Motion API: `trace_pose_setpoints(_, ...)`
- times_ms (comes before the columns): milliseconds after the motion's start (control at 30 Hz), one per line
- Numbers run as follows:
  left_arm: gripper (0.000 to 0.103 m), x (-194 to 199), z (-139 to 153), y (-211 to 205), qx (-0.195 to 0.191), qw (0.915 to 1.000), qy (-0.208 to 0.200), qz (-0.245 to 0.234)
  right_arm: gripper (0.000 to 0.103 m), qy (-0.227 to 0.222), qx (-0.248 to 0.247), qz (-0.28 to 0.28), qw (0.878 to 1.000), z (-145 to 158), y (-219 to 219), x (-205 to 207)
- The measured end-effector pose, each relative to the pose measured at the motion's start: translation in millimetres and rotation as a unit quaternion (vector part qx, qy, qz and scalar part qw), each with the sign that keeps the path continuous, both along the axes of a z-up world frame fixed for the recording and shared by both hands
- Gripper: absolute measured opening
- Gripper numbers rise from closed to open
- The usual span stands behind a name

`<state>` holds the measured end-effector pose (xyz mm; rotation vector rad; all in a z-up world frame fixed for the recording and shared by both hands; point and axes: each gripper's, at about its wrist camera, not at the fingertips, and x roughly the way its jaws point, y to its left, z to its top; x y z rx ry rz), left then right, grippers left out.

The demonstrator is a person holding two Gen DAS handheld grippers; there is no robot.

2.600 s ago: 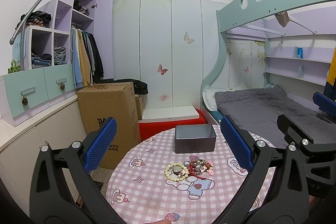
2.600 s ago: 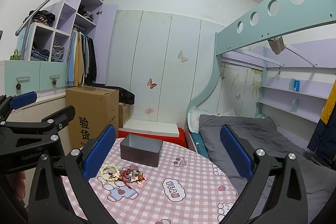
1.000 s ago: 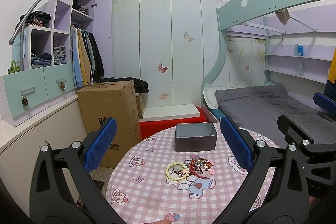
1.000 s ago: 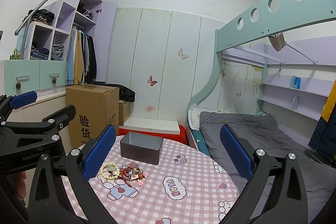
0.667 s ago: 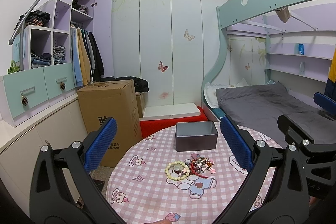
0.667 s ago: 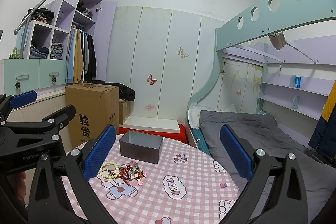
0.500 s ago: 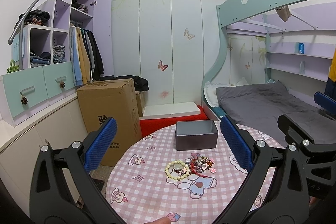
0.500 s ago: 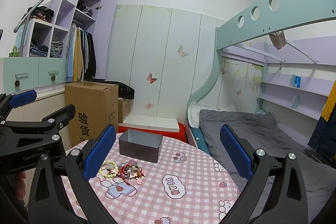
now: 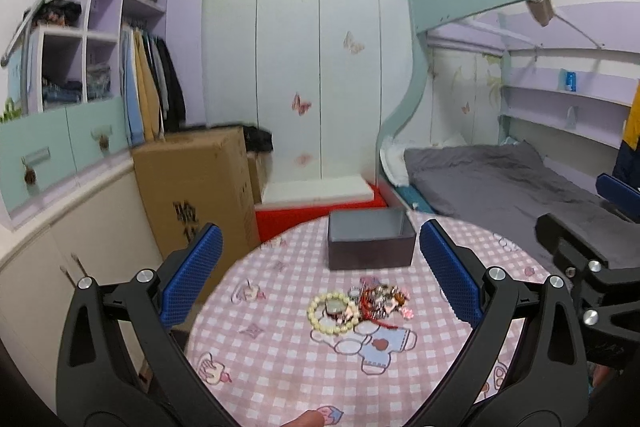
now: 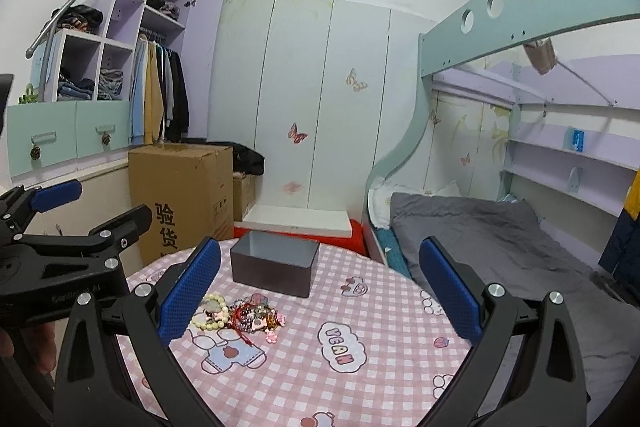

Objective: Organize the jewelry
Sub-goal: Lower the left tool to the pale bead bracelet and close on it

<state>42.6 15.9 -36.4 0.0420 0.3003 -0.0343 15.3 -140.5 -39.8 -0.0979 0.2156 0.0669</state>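
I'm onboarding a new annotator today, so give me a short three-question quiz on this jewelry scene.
1. True or false: the pale bead bracelet already lies inside the dark box.
2. Which gripper holds something: A left, B right, C neither?
3. Fill in: the jewelry pile lies on the ____ checked tablecloth.

Key: 1 false; 2 C; 3 pink.

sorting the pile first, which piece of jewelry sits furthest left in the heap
The pale bead bracelet, a cream ring of round beads at the pile's left edge; the red-corded tangle of charms lies to its right.
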Motion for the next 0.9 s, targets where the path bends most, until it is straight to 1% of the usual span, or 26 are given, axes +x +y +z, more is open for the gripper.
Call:
trace_pose_setpoints(133, 0.097, 19, -14, 9, -0.011, 0.999, 0.044, -0.002, 0.095, 0.019, 0.009, 0.009, 1.0, -9, -2, 11)
trace_pose_setpoints(200, 0.097, 26, -21, 12, -0.008, 0.9983, 0.058, -0.002, 0.095, 0.031, 0.016, 0.013, 0.999, -13, -4, 18)
trace_pose_setpoints(300, 0.097, 40, -35, 18, -0.005, 0.9959, 0.091, -0.001, 0.095, 0.056, 0.018, 0.017, 0.998, -22, -6, 28)
trace_pose_setpoints(400, 0.097, 59, -55, 24, -0.013, 0.9899, 0.14, -0.02, 0.095, 0.088, 0.007, 0.004, 0.996, -35, -8, 43)
trace_pose_setpoints(467, 0.097, 70, -69, 25, -0.013, 0.986, 0.164, -0.027, 0.095, 0.109, 0.014, 0.005, 0.994, -43, -12, 53)
trace_pose_setpoints(600, 0.097, 93, -94, 22, -0.024, 0.9749, 0.218, -0.036, 0.095, 0.168, 0.032, 0.01, 0.985, -64, -19, 77)
trace_pose_setpoints(800, 0.097, 119, -113, 26, -0.032, 0.9679, 0.247, -0.035, 0.095, 0.209, 0.036, 0.018, 0.977, -85, -21, 97)
trace_pose_setpoints(900, 0.091, 129, -122, 31, -0.033, 0.9639, 0.263, -0.028, 0.095, 0.219, 0.033, 0.019, 0.975, -94, -20, 107)
